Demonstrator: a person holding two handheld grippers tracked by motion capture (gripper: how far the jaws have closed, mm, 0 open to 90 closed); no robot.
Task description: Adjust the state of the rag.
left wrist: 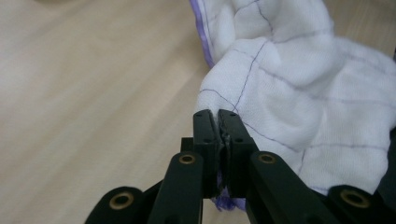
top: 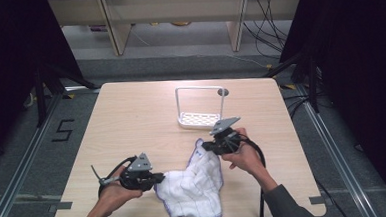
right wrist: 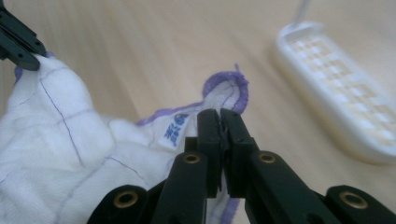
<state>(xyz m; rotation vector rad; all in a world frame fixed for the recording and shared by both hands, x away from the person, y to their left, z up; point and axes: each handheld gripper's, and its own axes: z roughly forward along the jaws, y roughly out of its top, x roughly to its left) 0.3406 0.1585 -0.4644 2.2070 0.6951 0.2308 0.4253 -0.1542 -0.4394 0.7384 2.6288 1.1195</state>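
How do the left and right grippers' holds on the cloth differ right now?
The left gripper pinches the cloth at its near-left edge; the right gripper pinches the far corner beside the blue label, closer to the white rack. Both are shut on purple-hemmed fabric.

Cloth (left wrist: pixel 299 93) cut by frame edge; rack (right wrist: pixel 341 93) blurred.
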